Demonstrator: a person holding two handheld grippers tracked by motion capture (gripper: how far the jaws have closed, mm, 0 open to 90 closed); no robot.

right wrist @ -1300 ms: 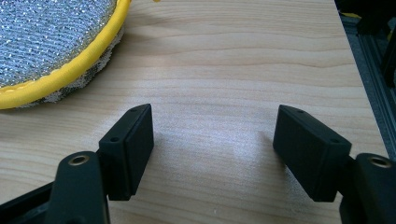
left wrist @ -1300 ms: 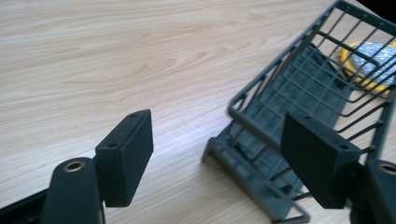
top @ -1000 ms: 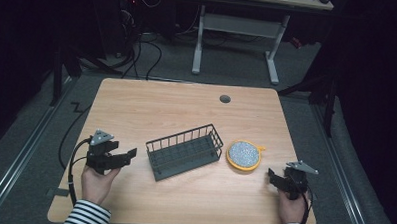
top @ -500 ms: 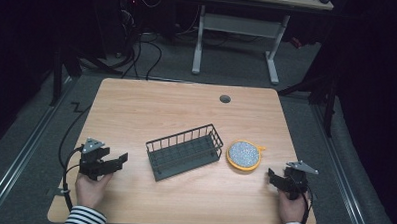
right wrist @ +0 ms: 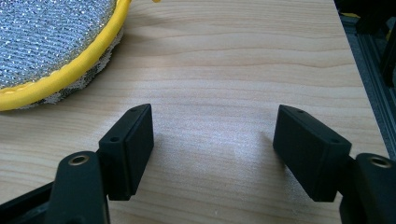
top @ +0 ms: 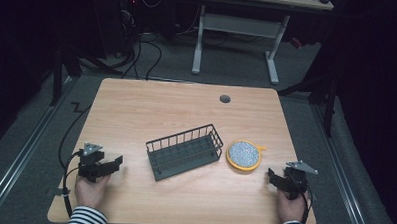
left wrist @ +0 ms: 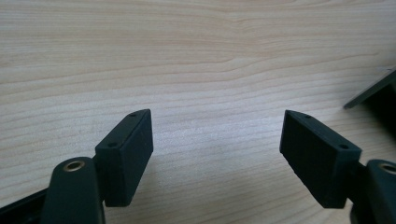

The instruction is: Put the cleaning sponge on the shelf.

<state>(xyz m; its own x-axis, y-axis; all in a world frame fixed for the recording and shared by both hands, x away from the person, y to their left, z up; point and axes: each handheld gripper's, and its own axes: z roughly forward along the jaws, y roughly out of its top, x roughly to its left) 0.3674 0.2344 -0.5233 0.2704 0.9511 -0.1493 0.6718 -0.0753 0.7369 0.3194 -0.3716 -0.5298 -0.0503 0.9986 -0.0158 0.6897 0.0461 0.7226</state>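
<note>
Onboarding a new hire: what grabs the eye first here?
The dark wire basket sits mid-table, tilted, with a round silver scouring pad with a yellow rim just to its right. At the near corners of the wooden table, the left hand-held gripper and right hand-held gripper rest open, holding nothing.

dim lab: desk frame (top: 237, 31), floor cables (top: 138, 50).
</note>
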